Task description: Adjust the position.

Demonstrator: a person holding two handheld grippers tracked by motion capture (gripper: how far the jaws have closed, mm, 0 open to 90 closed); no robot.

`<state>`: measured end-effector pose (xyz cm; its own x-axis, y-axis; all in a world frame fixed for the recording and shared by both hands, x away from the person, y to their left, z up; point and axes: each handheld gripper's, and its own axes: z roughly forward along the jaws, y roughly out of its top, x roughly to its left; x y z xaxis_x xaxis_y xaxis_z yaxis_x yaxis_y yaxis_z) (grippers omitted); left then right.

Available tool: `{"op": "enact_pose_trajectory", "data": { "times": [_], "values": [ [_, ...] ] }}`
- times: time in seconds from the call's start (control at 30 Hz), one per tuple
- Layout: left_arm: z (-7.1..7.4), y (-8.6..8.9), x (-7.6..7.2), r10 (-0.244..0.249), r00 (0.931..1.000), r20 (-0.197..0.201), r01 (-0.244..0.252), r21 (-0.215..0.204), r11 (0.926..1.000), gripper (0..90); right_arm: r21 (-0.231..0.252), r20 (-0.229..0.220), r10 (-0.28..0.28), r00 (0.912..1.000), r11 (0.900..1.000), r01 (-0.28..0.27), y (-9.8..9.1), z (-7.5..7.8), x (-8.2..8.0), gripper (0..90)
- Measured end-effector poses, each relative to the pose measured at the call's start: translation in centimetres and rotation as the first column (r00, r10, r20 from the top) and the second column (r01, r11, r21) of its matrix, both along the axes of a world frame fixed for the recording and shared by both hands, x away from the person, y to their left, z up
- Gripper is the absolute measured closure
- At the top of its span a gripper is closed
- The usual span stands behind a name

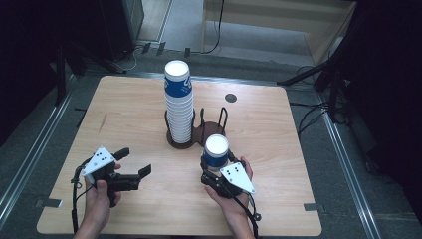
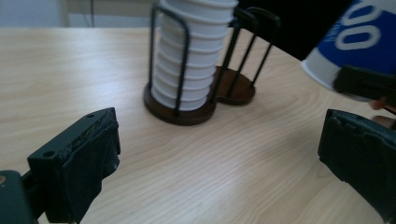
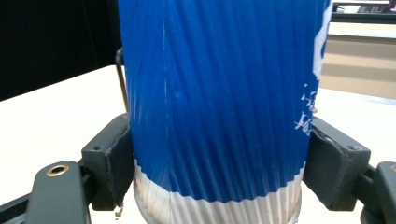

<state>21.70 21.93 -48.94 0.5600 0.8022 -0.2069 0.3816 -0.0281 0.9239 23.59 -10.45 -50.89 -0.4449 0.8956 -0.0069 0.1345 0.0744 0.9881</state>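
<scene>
right gripper view: right gripper (image 3: 217, 163) clamps the blue paper cup (image 3: 219, 93); left gripper (image 2: 219, 163) gapes wide, empty.

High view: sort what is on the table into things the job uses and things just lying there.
In use:
- blue paper cup, clamped in the right gripper
- stack of cups
- wire cup holder
- left gripper, jaws open, holding nothing

Lying about:
- dark round spot on the table
</scene>
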Motion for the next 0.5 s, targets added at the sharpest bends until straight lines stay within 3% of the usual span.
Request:
{"op": "enact_pose_trajectory", "data": {
  "times": [0.1,0.17,0.3,0.5],
  "values": [
    [0.2,-0.6,-0.2,-0.034,0.9993,0.016,0.034,0.009,0.9994,0.0,0.009,0.001,0.01,0.9999,0.9999,-0.01,0.2,0.0,-0.1,20.2],
    [0.5,-1.1,-0.3,-0.075,0.9971,0.014,0.075,-0.023,0.9969,0.0,0.022,-0.005,0.025,0.9997,0.9995,-0.025,0.6,-0.1,-0.2,20.2],
    [1.0,-1.9,-0.6,-0.115,0.9932,0.015,0.116,-0.039,0.9925,0.0,0.011,-0.013,0.042,0.999,0.9991,-0.042,1.2,-0.4,-0.5,20.2],
    [1.7,-3.0,-1.1,-0.151,0.9883,0.023,0.152,-0.026,0.9881,0.0,-0.006,-0.021,0.069,0.9974,0.9976,-0.07,2.2,-0.7,-1.1,20.2]
  ]
}}
